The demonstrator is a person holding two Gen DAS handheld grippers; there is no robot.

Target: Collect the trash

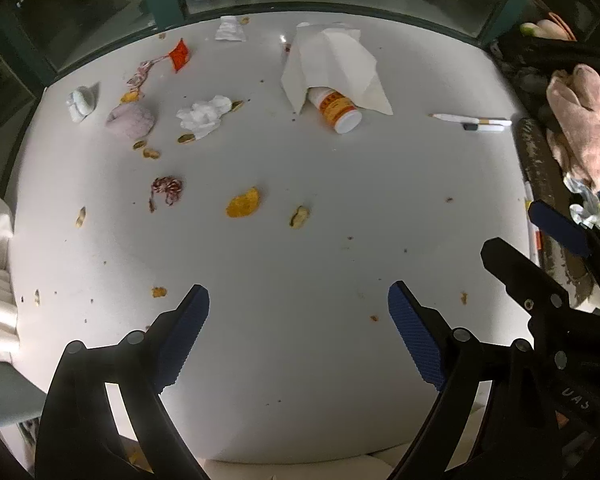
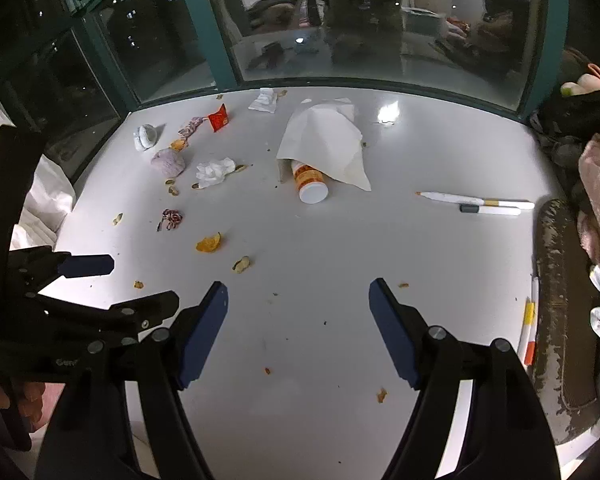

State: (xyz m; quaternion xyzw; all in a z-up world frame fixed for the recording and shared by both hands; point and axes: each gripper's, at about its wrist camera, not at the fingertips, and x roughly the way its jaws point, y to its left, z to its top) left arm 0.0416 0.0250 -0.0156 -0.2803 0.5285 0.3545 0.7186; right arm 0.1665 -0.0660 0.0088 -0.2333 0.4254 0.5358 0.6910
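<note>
A white desk [image 1: 340,208] fills both views, backed by a dark window [image 2: 360,32] in a teal frame. Above its bare near half hang the two claws, side by side. The left claw [image 1: 299,304] stands wide open with nothing between its blue pads, and the right claw [image 2: 298,300] is just as wide and just as empty.

The trash lies scattered over the far half of the desk. The biggest piece is a large white paper sheet [image 1: 332,64], draped over the top of a white pill bottle with an orange label [image 1: 336,112] that lies on its side. To the right of the bottle lie two pens [image 1: 472,122], close together. Left of it sits a crumpled white tissue [image 1: 204,114], then a pale purple wad [image 1: 131,120] and a small white lump [image 1: 82,102]. Toward the window lie a red wrapper [image 1: 179,54] and another crumpled white scrap [image 1: 230,29].

Closer in — a tangle of red-and-white string [image 1: 167,189], an orange chip [image 1: 243,202], a split nut shell [image 1: 299,216] and fine crumbs.
</note>
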